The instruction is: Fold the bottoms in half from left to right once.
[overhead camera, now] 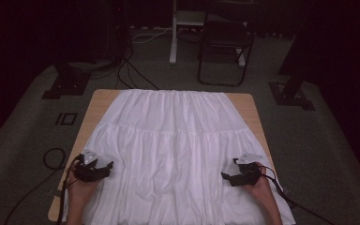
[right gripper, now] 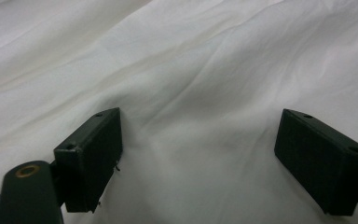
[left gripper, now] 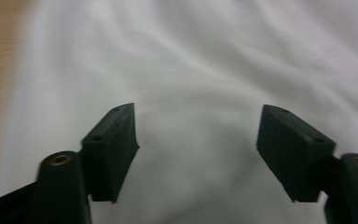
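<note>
A white tiered cotton skirt (overhead camera: pixel 178 140) lies spread flat across the light wooden table (overhead camera: pixel 98 99), as the left gripper (overhead camera: pixel 104 168) and right gripper (overhead camera: pixel 228 177), jaws spread, rest on its lower tier; pinching matching hem points should keep any fold even.

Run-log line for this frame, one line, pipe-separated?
white skirt spread flat on table | left gripper open, over skirt's left part | right gripper open, over right part | nothing gripped
</note>
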The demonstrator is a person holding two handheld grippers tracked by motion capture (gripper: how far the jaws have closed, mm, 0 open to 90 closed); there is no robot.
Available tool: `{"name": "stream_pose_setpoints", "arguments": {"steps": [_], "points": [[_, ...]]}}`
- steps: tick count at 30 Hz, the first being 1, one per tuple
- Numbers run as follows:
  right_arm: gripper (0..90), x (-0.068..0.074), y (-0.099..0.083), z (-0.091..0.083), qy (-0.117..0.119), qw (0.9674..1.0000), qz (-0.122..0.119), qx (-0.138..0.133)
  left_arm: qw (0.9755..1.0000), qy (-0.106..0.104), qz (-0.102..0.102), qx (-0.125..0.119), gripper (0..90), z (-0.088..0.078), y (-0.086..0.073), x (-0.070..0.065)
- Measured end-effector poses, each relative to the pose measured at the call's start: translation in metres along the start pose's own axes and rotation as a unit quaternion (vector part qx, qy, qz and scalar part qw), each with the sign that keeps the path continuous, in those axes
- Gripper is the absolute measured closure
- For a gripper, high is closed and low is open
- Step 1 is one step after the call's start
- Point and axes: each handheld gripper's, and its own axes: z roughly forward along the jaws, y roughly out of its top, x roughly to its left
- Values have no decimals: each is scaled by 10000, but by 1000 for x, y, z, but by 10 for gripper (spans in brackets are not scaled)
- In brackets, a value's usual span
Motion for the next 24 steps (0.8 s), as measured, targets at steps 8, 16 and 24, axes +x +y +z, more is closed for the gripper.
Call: {"name": "stream_pose_setpoints", "arguments": {"steps": [8,16,24], "points": [[143,0,0,0,0,10000,12,-4,9931,179,-1102,366,31,1,-26,55],[143,0,0,0,-1,10000,10,-4,9956,-144,-790,492,25,3,-24,32],[145,1,-1,-1,-18,10000,20,2,9972,-489,-41,561,91,-1,-18,-16]]}}
